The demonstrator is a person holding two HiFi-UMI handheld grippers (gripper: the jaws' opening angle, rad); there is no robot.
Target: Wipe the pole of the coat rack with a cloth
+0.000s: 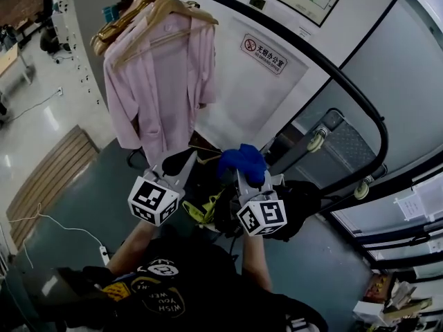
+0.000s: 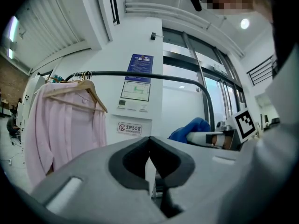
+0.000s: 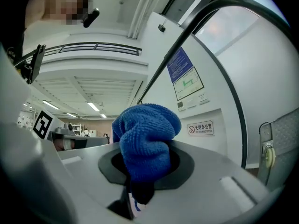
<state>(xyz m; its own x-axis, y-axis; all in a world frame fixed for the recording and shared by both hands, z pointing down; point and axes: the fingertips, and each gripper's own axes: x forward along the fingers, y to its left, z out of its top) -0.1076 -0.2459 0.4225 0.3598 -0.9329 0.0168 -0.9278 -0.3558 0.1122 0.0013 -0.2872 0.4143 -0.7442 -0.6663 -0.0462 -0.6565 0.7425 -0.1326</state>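
The right gripper [image 3: 140, 174] is clenched on a bunched blue cloth [image 3: 145, 141], nubbly terry bulging above the grey jaws; the left gripper [image 2: 149, 164] beside it has its jaws pressed together on nothing; beyond, clear of the cloth, the coat rack's smooth black pole [image 1: 332, 75] curves round; a pink shirt [image 1: 159, 81] hangs from it on wooden hangers [image 1: 163, 9]; behind are a white wall [image 1: 228, 102] and a dull grey floor [image 1: 97, 199].
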